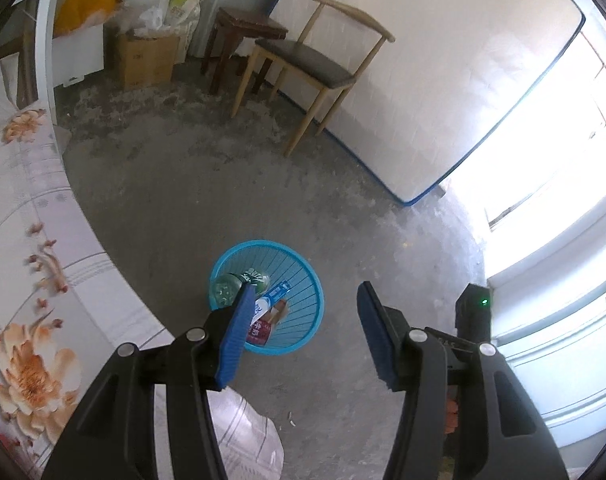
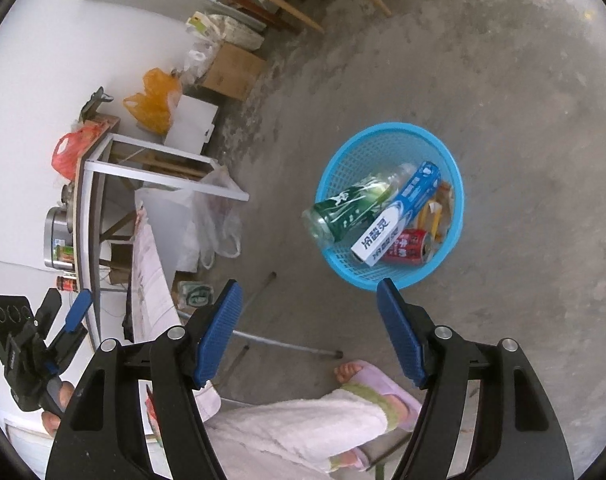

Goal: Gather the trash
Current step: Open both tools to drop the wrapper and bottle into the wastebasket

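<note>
A blue plastic basket (image 1: 299,280) (image 2: 363,152) stands on the concrete floor. In it lie a green-labelled clear bottle (image 2: 343,208) (image 1: 227,290), a blue-and-white toothpaste box (image 2: 399,216) (image 1: 273,296) and a red can (image 2: 407,246) (image 1: 259,330). My left gripper (image 1: 303,296) hovers above the basket, open, with nothing between its blue pads. My right gripper (image 2: 309,288) is also open and empty, and sits short of the basket's near rim. At the left edge of the right wrist view a hand holds the left gripper (image 2: 65,306).
A bed with a floral sheet (image 1: 23,240) runs along the left. A wooden chair (image 1: 315,60), a dark stool (image 1: 243,28), a cardboard box (image 1: 147,56) and a leaning mattress (image 1: 423,80) line the far side. A slippered foot (image 2: 367,376) and a metal rod (image 2: 291,344) are close by.
</note>
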A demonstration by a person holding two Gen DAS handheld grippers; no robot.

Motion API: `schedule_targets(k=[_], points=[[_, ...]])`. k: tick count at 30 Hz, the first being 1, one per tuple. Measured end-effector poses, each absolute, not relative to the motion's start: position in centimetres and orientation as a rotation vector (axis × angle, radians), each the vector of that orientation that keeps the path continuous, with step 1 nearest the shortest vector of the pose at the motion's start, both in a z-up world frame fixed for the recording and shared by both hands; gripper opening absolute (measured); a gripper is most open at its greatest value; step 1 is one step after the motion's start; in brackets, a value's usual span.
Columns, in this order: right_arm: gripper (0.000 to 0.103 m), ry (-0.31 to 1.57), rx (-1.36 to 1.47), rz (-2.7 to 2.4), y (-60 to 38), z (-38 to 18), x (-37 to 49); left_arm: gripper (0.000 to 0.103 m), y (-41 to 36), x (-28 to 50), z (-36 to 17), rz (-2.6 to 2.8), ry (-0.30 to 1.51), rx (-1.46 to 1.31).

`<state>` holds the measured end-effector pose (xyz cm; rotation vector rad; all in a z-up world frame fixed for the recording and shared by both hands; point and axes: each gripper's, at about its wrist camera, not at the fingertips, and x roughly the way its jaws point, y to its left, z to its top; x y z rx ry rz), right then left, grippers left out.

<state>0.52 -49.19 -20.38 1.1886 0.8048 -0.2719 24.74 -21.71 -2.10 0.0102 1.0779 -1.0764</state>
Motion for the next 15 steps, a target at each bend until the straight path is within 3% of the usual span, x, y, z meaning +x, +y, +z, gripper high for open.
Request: schedule_targets(k=[4, 8, 15], points=[[0.068, 0.783, 1.186, -0.255, -48.8, -19.9, 0.5, 0.052, -19.8, 24.7, -0.9, -1.100, 1.084, -0.036], [0.068, 0.757, 1.173, -0.247, -48.6, -19.2, 0.0, 0.063, -17.2, 24.5, -0.1, -1.090, 1.090, -0.057], [0.073, 0.748, 1.133, -0.280, -48.1, -19.0, -1.6, 0.071, -12.4, 23.9, 0.3, -1.003, 1.120, -0.083]])
